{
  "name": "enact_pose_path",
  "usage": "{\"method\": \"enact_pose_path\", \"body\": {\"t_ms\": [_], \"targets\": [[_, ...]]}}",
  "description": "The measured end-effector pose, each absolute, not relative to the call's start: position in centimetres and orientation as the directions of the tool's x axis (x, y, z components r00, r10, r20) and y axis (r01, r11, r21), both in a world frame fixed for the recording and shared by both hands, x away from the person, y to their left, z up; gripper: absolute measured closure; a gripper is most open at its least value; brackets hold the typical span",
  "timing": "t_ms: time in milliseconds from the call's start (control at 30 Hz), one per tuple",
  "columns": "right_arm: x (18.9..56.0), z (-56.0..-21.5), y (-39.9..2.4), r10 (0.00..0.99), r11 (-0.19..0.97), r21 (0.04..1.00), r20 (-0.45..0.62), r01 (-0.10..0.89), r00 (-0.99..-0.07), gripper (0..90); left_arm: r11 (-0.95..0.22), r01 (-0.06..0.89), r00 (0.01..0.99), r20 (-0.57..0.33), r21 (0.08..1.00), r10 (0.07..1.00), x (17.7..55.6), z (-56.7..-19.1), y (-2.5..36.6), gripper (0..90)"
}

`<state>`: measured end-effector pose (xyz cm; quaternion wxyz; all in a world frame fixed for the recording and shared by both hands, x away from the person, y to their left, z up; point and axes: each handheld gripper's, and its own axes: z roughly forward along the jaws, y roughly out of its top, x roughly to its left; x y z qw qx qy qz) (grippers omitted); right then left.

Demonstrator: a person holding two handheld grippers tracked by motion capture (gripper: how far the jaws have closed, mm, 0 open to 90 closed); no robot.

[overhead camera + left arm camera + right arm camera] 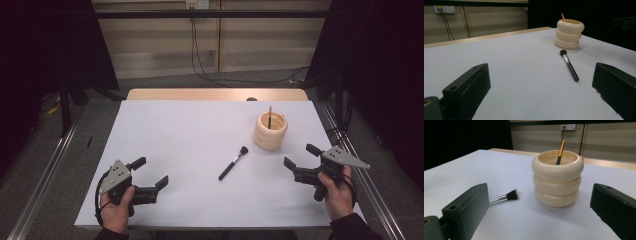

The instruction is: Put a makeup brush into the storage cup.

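A: Starting with the high view: what is lying where?

B: One makeup brush [233,163] is lying flat just right of the frame's centre, bristles pointing up-right toward one cream ringed holder [270,131] standing above and to the right of it, near but apart. One thin pencil-like stick [269,117] is standing in the holder. The left gripper [150,173] is sitting at lower left, jaws spread wide with nothing between them; the right gripper [299,157] is sitting at lower right, equally wide and gripping nothing.

A: And the left gripper view?

B: Two black jaws are rising from the bottom corners, far apart, with bare white table [519,65] between them. The brush [569,65] is lying right of centre, the holder [569,34] beyond it at upper right.

A: The right gripper view?

B: Its jaws are gaping too. The holder [557,178] is standing at centre, stick [560,152] leaning inside, and the brush head [512,194] is peeking out beside the left jaw.

A: How should the pickup go, in your judgement?

B: I'd be bringing the right gripper in, since it is nearer, straddling the black handle across its width near the middle, jaws low to the table, closing squarely so the brush isn't rolling away. Then tilting it bristles-up and clearing the rim without knocking the stick.
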<state>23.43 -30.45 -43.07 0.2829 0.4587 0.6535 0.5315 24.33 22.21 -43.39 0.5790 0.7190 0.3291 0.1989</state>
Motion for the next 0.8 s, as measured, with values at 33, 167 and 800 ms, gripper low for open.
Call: {"method": "enact_pose_path", "body": {"t_ms": [33,167,800], "targets": [[23.2,-43.1,-30.5,0.897,0.009,0.954,0.125,0.3,-0.424,1.8,-0.113,0.245,0.698,-0.093,0.963,0.71,24.3,-43.4,22.2,1.6],[22.0,-43.2,-30.5,0.896,0.013,0.955,0.121,0.297,-0.427,1.7,-0.111,0.247,0.694,-0.096,0.963,0.713,24.2,-43.4,22.3,1.6],[19.6,-44.0,-30.8,0.884,0.032,0.957,0.107,0.287,-0.455,0.7,-0.124,0.237,0.701,-0.081,0.964,0.709,24.1,-43.3,22.3,1.5]]}}
